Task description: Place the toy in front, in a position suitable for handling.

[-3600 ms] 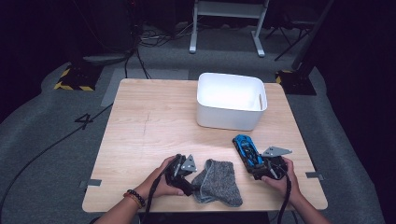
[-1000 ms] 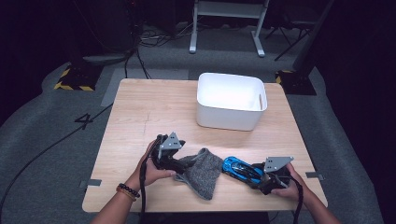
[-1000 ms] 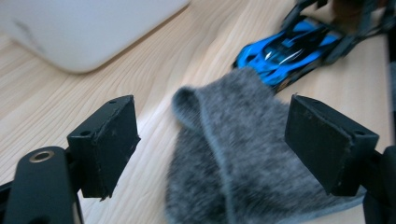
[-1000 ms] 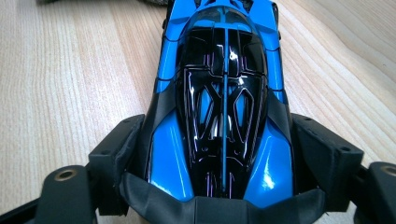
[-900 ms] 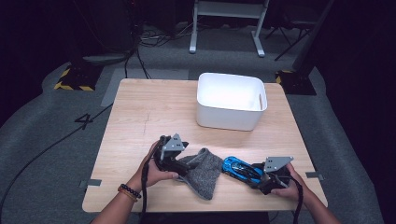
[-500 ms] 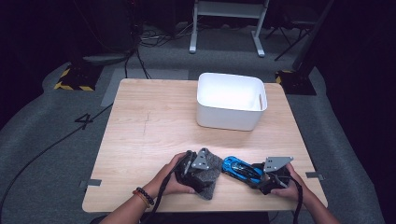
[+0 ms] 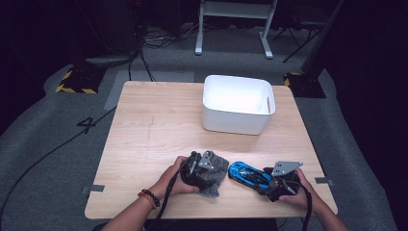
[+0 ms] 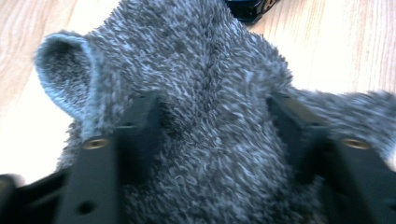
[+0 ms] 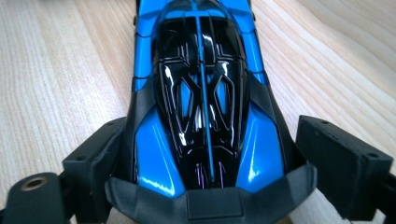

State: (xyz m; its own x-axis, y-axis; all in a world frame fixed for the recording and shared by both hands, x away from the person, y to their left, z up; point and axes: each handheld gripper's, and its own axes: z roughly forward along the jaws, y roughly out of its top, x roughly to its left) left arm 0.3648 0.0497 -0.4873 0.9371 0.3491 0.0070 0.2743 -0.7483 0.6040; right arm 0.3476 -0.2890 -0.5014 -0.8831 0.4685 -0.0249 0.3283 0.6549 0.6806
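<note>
Grey fuzzy cloth (image 7: 215, 169) lay bunched on the near part of the table (image 7: 159, 125), just left of centre. The left hand-held gripper (image 7: 199, 168) rested on top of it, held by the person's left hand (image 7: 175, 178), which wore a dark beaded bracelet (image 7: 150, 197) at the wrist. In the left gripper view, the cloth (image 8: 205, 116) bulged up between the two black jaws, which pressed into its pile on either side, so the jaws were clamped on the cloth.

Just to the right of the cloth, a blue and black toy car (image 7: 249, 175) sat on the table with its nose pointing toward the cloth. The right hand-held gripper (image 7: 276, 182) met the car's rear end, held by the right hand (image 7: 298, 192). In the right gripper view, the car (image 9: 203, 93) sat between the jaws; the left jaw lay against the car's flank, while the right jaw stood slightly clear of it, so the jaws were apart around the car.

Farther back and right of centre stood a white bin (image 7: 238, 103), well apart from both items.
</note>
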